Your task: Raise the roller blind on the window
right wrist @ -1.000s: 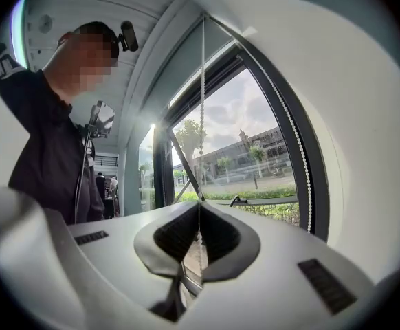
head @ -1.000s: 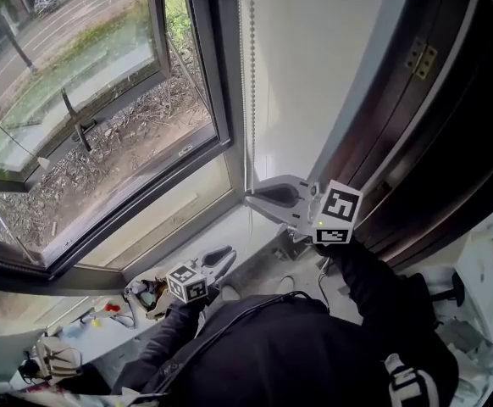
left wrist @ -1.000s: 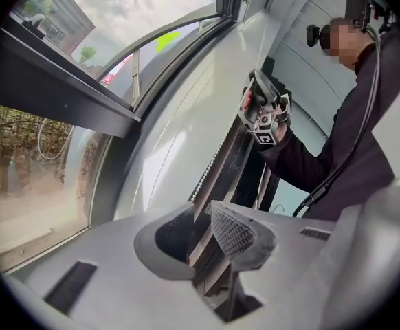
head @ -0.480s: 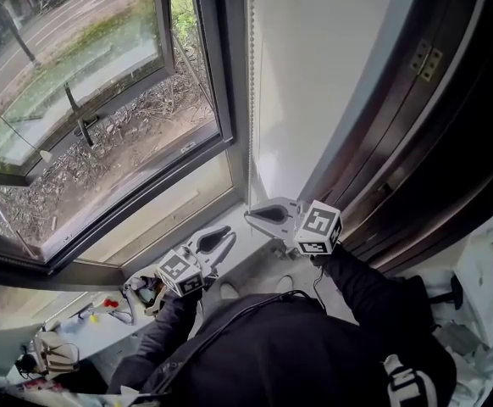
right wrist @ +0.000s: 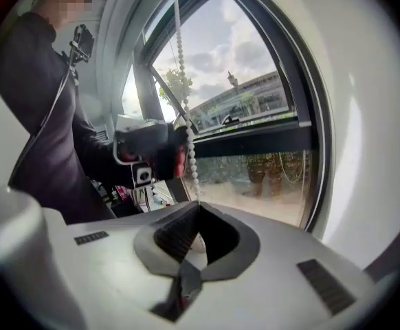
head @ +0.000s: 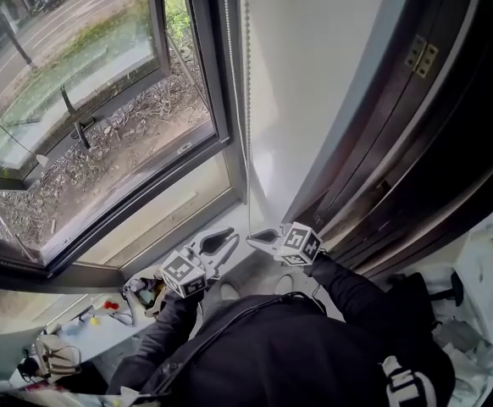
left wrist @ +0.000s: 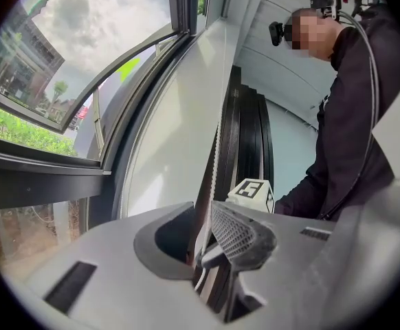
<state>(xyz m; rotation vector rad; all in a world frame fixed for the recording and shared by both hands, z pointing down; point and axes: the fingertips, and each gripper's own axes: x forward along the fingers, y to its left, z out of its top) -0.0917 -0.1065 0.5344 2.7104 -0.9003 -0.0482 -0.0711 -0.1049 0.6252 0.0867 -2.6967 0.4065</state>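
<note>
Daylight fills a dark-framed window [head: 85, 100] beside a white wall [head: 314, 75] and dark wooden door [head: 450, 142].

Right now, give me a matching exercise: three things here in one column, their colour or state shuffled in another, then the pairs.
1 right gripper
2 left gripper
3 door hinge

A brass-coloured
B jaws apart, bead chain running between them
C jaws shut on the bead chain

Pairs: 1-C, 2-B, 3-A
</note>
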